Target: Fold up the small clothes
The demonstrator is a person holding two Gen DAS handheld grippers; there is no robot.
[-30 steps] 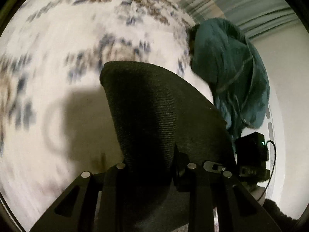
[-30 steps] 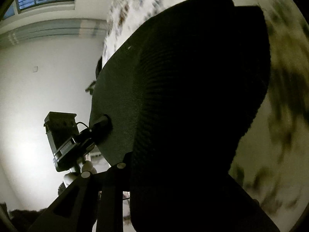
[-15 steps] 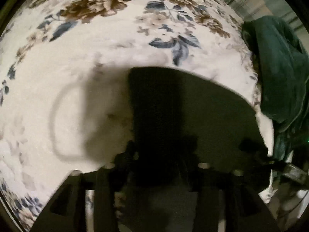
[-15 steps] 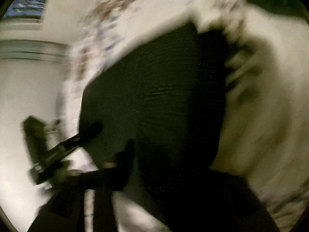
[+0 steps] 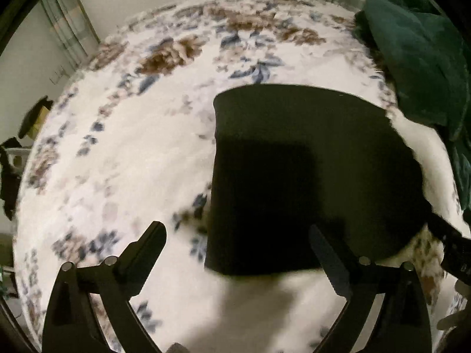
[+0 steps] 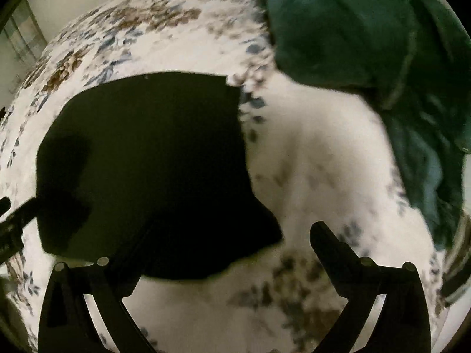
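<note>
Black garment (image 5: 294,176) now flat on floral bedspread (image 5: 132,161), released; left tool (image 5: 235,244), right tool (image 6: 226,244) just opened wide, empty.

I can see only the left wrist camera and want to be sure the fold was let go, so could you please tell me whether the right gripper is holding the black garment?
Observer: No. The right gripper has its jaws wide apart, having just opened, and nothing is pinched between them. The black garment lies on the bedspread.
Operator: Thank you. Is the garment's near right corner square?
Observer: Not quite. That corner flares outward towards the right gripper, so the right edge is not straight.
</note>
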